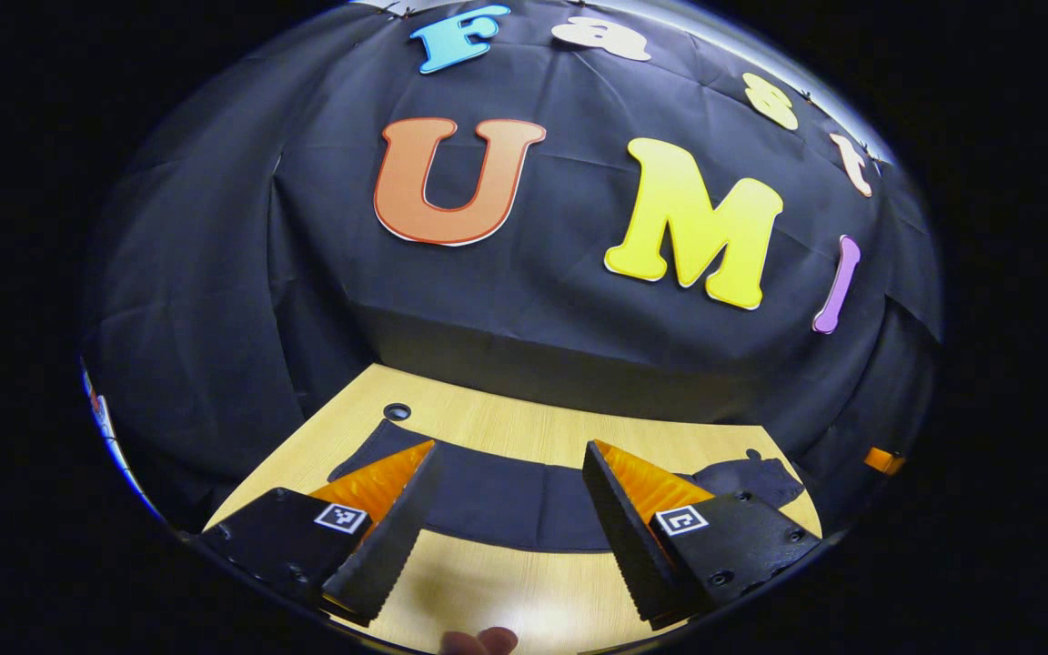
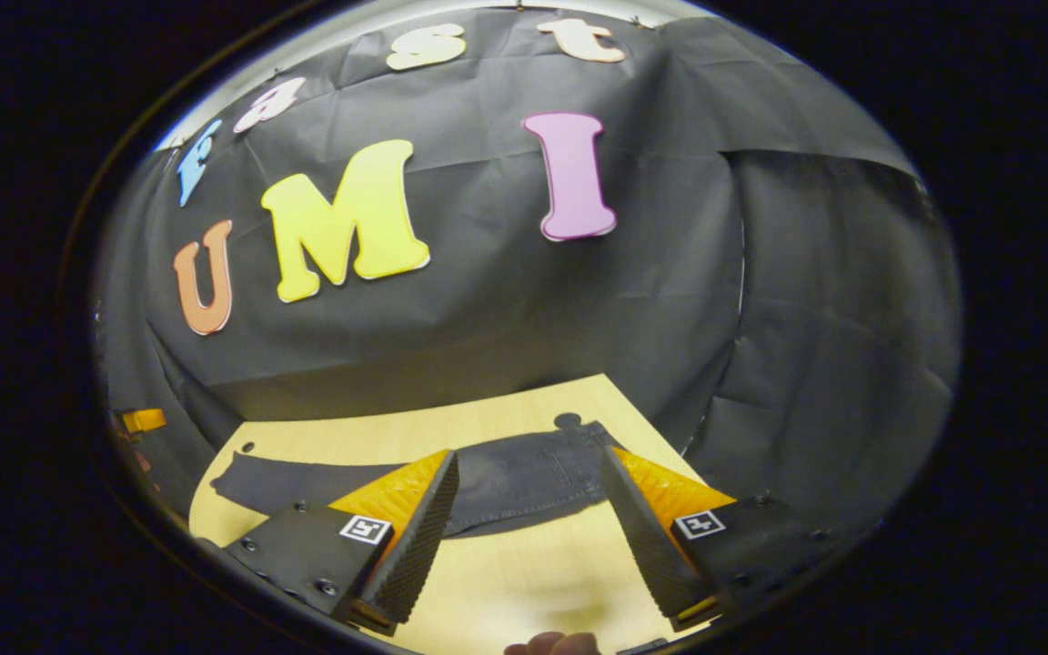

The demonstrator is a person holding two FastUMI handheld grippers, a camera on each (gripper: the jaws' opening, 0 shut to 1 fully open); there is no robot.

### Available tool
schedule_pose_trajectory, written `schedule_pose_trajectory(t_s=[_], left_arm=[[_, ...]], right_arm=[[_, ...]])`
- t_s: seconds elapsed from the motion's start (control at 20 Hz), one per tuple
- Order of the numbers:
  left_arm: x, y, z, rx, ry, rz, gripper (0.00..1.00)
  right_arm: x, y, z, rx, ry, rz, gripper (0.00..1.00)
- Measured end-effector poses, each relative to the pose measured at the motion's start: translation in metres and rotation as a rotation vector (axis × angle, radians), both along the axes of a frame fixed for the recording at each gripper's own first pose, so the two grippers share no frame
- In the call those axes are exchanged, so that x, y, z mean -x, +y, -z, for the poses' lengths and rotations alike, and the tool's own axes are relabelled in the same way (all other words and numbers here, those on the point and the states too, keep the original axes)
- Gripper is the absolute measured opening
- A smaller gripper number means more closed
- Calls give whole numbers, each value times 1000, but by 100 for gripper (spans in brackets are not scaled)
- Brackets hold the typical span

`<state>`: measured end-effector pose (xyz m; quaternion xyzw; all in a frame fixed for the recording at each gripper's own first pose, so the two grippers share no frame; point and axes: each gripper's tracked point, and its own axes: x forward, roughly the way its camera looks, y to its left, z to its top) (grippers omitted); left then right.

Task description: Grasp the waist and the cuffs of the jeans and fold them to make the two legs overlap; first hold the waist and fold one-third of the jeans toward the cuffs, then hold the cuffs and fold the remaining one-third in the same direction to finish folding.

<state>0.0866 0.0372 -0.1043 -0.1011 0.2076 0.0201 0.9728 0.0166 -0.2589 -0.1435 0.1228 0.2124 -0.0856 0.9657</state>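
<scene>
The jeans (image 2: 497,478) lie lengthwise across the counter (image 2: 524,582) toward its far edge, ahead of both grippers' empty, open jaws.

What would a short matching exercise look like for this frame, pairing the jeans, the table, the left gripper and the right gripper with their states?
Things:
1. jeans
2. table
3. left gripper
4. right gripper

States:
A. pale wood, small round hole near the far left corner
B. jaws apart, above the end with the pocket
C. dark, spread flat, unfolded
D. jaws apart, above the narrow leg end

Pairs: 1-C, 2-A, 3-D, 4-B
</scene>
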Motion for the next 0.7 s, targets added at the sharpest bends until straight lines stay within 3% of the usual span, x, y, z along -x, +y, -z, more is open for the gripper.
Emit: schedule_pose_trajectory(t_s=[0.25,0.45,0.7], left_arm=[[2,-1,-29,-123,-90,11,99],[2,-10,-30,-113,-67,-17,98],[2,-30,-17,-109,-5,-21,99]], right_arm=[[-15,-29,46,-33,35,56,97],[-56,-61,101,-94,95,125,97],[-105,-109,185,-275,187,244,97]])
